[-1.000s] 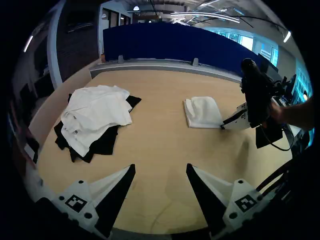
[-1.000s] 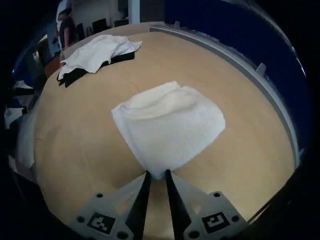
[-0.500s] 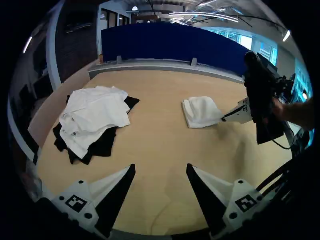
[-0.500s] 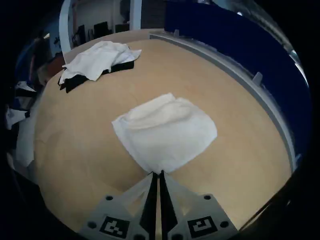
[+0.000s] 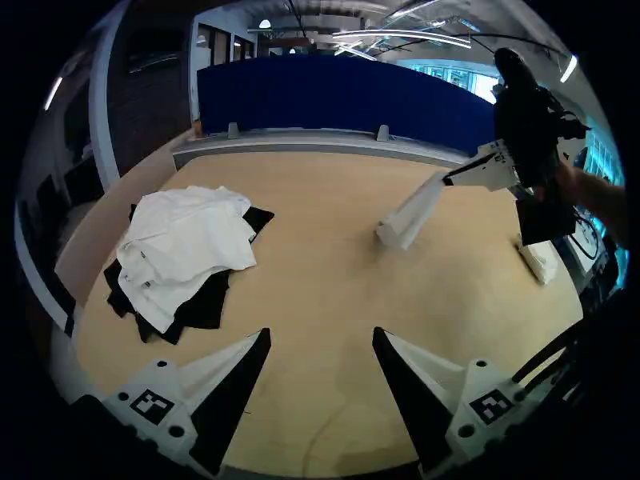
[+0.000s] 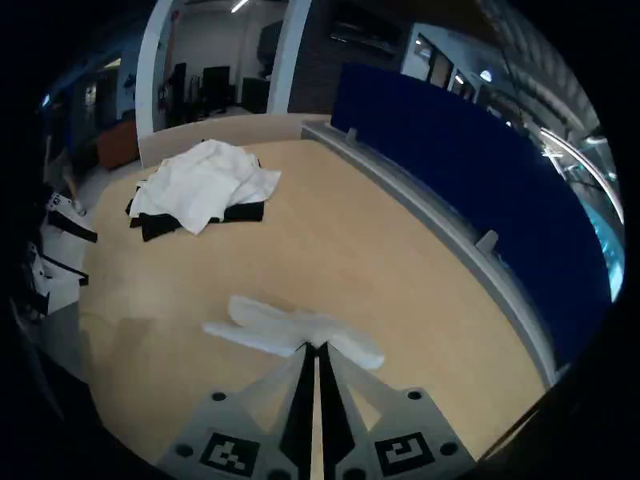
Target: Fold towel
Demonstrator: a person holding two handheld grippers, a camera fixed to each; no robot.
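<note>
1. Landmark for every place below: a heap [image 5: 186, 240] of white and black clothes, lying on a pale wooden table [image 5: 320, 272].
2. In the left gripper view, the left gripper [image 5: 320, 332] low over the table, nearer the camera than the heap and to its right. 2 fingers spread wide, nothing between them.
3. A white towel [image 5: 408, 218] well to the right of the heap, hanging on a slant from 1 pinched corner. Top end higher than the heap, lower end down by the table; touching the wood or not, cannot tell.
4. At that top corner, the right gripper [image 5: 446, 181], well to the right of the heap and above it, held by a person's hand [image 5: 572, 186]. Fingers pressed together on the towel's corner.
5. In the right gripper view, the same claw seen from behind, tips closed to a thin slit. Towel [image 6: 288, 328] bunched just ahead of the tips, on the near side of the heap [image 6: 204, 188] and well apart from it.
6. A blue partition [image 5: 336, 92] along the table's far edge, beyond the heap.
7. Another small folded white cloth [image 5: 540, 260] at the table's edge, far to the right of the heap, past the towel.
</note>
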